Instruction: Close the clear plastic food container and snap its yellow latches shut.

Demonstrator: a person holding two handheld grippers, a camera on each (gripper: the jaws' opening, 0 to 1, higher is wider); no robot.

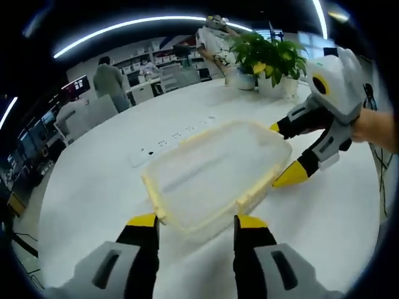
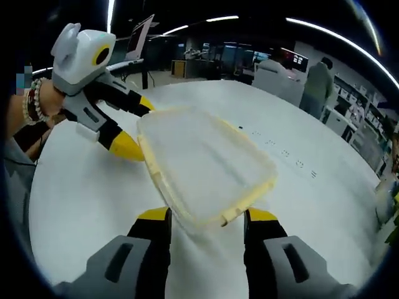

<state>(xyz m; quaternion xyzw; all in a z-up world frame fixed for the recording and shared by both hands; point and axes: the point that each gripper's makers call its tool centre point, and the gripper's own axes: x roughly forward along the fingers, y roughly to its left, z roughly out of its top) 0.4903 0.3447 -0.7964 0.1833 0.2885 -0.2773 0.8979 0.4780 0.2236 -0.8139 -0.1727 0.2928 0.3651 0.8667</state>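
On the white counter (image 1: pixel 93 187), left gripper view: clear container (image 1: pixel 218 177) with yellow latches (image 1: pixel 252 196) lies between my spread, empty left tongs (image 1: pixel 196 227); right tongs (image 1: pixel 283 152) straddle its far corner, parted. Right gripper view: container (image 2: pixel 206 165) before my open right tongs (image 2: pixel 206 218), left tongs (image 2: pixel 134 128) opposite

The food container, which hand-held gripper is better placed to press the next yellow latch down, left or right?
Probably the left hand-held gripper: its open jaws straddle the near edge of the food container, right by a yellow latch. The right hand-held gripper also straddles an edge, its latch less clear.
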